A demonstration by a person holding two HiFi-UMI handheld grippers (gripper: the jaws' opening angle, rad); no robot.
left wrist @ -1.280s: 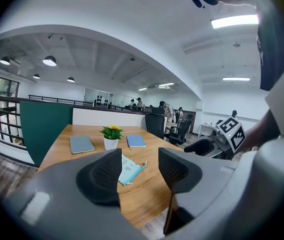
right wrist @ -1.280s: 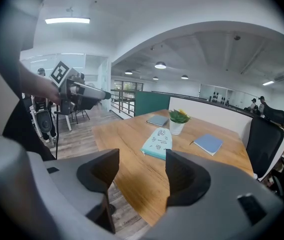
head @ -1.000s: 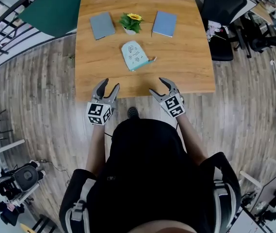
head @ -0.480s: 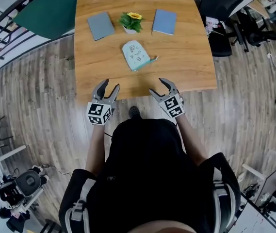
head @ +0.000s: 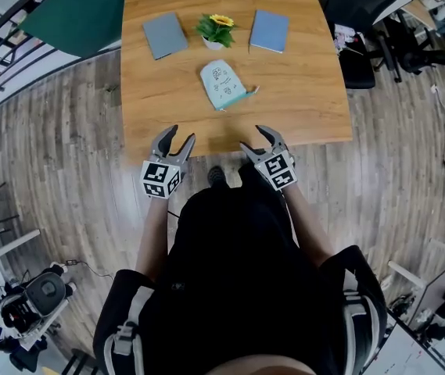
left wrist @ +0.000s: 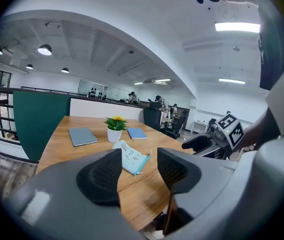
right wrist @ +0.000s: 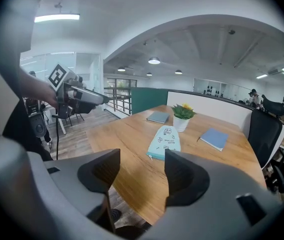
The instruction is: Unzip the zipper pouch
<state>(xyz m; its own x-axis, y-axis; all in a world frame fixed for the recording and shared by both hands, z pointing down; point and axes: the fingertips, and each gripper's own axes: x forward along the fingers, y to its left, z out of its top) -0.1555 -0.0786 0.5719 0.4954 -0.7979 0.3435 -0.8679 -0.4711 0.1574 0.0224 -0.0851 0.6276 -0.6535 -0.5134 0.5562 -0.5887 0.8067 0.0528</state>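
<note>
The pouch [head: 224,84] lies flat near the middle of the table [head: 308,108], pale blue-green, with its rounded end toward the far side. Its zip edge faces the near right, where a small pull sticks out. The zip looks shut, though it is too small to be sure.

Bare wood surrounds the pouch on the left, the right and the near side, right up to the near edge. Beyond it, and close to it, stands a plant [head: 216,30]. A grey book [head: 164,36] lies to the plant's left and a blue book [head: 270,30] to its right, both toward the far edge and well apart from the pouch.

The left gripper [head: 179,135] and right gripper [head: 253,137] hang at the near edge, tips just over the wood and well short of the pouch. They are set apart from each other, and the pouch lies ahead of the gap between them. Each has its jaws spread wide with nothing between them; only table and pouch show through the gap.

Off the table's left side is open floor [head: 50,147], with a green panel [head: 81,14] at the far left corner. A black chair [head: 359,10] stands close to the far right corner.
</note>
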